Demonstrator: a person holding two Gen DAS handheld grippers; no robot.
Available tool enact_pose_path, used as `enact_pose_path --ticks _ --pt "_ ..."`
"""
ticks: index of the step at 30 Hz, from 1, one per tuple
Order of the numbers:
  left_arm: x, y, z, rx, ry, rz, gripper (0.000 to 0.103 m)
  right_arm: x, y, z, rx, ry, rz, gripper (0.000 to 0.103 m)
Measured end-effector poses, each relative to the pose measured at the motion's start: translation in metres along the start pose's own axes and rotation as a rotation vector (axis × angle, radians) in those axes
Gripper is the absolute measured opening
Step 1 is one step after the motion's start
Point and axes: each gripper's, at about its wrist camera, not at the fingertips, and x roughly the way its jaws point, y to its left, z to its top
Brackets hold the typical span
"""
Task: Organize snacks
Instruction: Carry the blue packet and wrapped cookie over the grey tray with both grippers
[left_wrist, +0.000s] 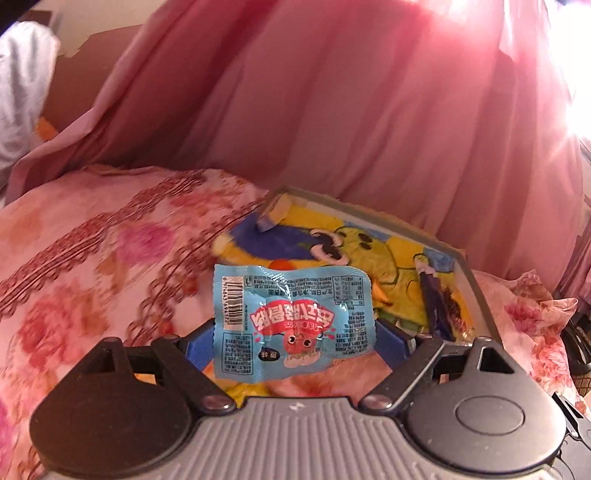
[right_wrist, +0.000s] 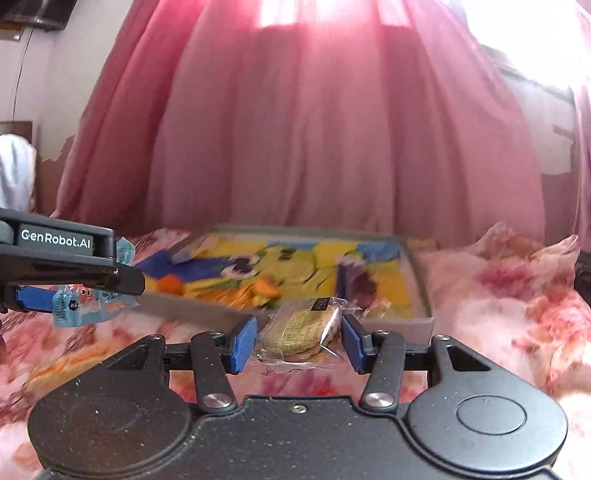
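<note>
A light blue snack packet (left_wrist: 291, 321) with a red cartoon face hangs between the blue pads of my left gripper (left_wrist: 295, 345), which is shut on it above the floral bedding. The right wrist view shows that gripper (right_wrist: 122, 282) from the side at the left, with the packet (right_wrist: 85, 304) in it. My right gripper (right_wrist: 299, 341) is shut on a clear-wrapped pale green pastry (right_wrist: 299, 330), just in front of the tray. The shallow grey-rimmed tray (left_wrist: 476, 291) (right_wrist: 421, 291) has a yellow and blue cartoon lining. A dark purple stick packet (left_wrist: 432, 295) and a small pale block (left_wrist: 273, 214) lie in it.
Pink curtains (right_wrist: 314, 129) hang close behind the tray. Rumpled floral bedding (left_wrist: 92, 240) surrounds it and bulges up at the left and right. A white cloth (left_wrist: 22, 92) is at the far left. Something dark (left_wrist: 580, 343) sits at the right edge.
</note>
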Motion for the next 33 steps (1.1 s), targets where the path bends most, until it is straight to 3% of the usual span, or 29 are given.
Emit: enact_pose_path --ticks 5,8,19,26,33 --pt "0.030 -0.020 0.014 0.046 -0.018 -0.023 0.089 0.014 -0.013 0.006 -0.047 -0.146 -0.058 0.052" --pt "0.052 -0.031 0.023 0.053 -0.019 -0.043 0.089 0.030 -0.021 0.011 -0.064 -0.187 -0.082 0.052" --pt "0.124 -0.076 0.027 0.152 0.031 -0.060 0.089 0.085 -0.052 0.002 0.084 -0.094 -0.117 0.052" --pt "0.141 -0.088 0.015 0.190 0.072 -0.064 0.090 0.091 -0.063 -0.004 0.137 -0.052 -0.136 0.053" --pt "0.148 -0.085 0.012 0.161 0.110 -0.050 0.090 0.093 -0.065 -0.006 0.143 -0.025 -0.151 0.057"
